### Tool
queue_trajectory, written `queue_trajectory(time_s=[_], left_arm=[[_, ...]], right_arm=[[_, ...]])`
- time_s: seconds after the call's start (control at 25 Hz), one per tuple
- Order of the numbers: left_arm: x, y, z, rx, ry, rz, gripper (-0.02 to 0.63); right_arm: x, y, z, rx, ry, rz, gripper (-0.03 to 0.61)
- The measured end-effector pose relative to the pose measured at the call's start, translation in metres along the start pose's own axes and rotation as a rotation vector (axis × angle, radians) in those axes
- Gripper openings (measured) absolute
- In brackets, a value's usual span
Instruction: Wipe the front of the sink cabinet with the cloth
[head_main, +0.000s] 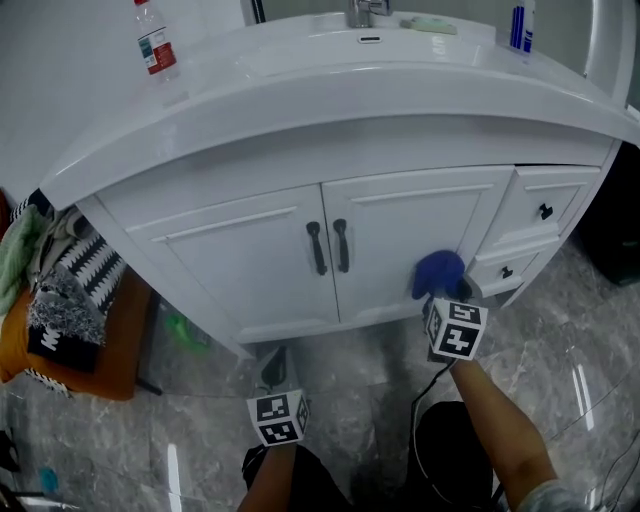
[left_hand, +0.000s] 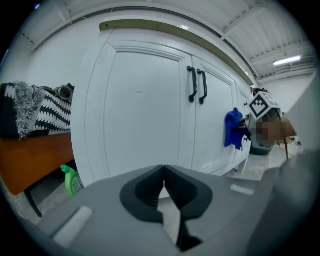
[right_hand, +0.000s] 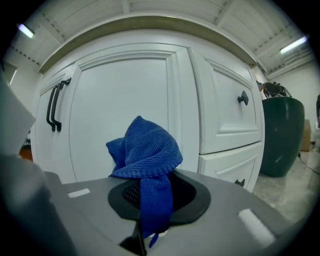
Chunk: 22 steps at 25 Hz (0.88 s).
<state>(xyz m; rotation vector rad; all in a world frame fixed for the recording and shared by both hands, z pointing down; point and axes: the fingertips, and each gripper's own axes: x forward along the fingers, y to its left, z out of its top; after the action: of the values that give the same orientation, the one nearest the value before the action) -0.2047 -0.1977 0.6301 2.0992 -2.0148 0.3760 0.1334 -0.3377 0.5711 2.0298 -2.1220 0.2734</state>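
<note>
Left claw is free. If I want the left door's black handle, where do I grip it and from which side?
Probably mid-bar on the left door's handle, coming straight at the door front. It is a slim upright bar fixed at its ends, so the claw should close across it sideways. The left claw is shut, so open it first.

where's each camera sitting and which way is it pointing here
Head view: on the person's head, looking steeply down at the sink cabinet; shows the left gripper, the right gripper and a forearm.
Left gripper view: low on the left gripper, facing the doors at a slant; its fingers are shut, empty.
Right gripper view: on the right gripper, close to the right door and drawers; its fingers clamp the blue cloth.
Shared: all three show the cloth and the black door handles.
</note>
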Motion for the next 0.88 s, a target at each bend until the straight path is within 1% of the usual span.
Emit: queue_trajectory(time_s=[0.12, 0.28, 0.4, 0.52, 0.64, 0.72, 0.8, 0.88], left_arm=[[-0.003, 0.007, 0.003, 0.02, -0.014, 0.02, 0.011], [-0.007, 0.018, 0.002, -0.016, -0.01, 0.041, 0.011], [-0.011, 0.024, 0.002, -0.018, -0.014, 0.055, 0.011], [-0.011, 0.028, 0.002, -0.03, -0.021, 0.061, 0.011], [-0.012, 0.029, 0.004, -0.018, -0.03, 0.062, 0.011], [-0.013, 0.029, 0.004, -0.009, -0.035, 0.066, 0.011], [-0.014, 0.03, 0.004, -0.007, -0.036, 0.067, 0.011], [-0.014, 0.032, 0.004, -0.013, -0.04, 0.07, 0.011]], right_arm=[[0.0, 0.013, -0.003, 0.013, 0.017, -0.003, 0.06], [-0.002, 0.045, -0.009, 0.008, 0.036, 0.018, 0.06], [-0.005, 0.07, -0.01, 0.047, 0.044, 0.029, 0.058], [-0.008, 0.098, -0.008, 0.05, 0.043, 0.076, 0.06], [-0.012, 0.128, -0.005, 0.041, 0.042, 0.138, 0.06], [-0.016, 0.15, -0.002, 0.016, 0.042, 0.179, 0.06], [-0.018, 0.161, 0.0, -0.006, 0.041, 0.169, 0.058], [-0.019, 0.161, 0.0, 0.005, 0.035, 0.139, 0.057]])
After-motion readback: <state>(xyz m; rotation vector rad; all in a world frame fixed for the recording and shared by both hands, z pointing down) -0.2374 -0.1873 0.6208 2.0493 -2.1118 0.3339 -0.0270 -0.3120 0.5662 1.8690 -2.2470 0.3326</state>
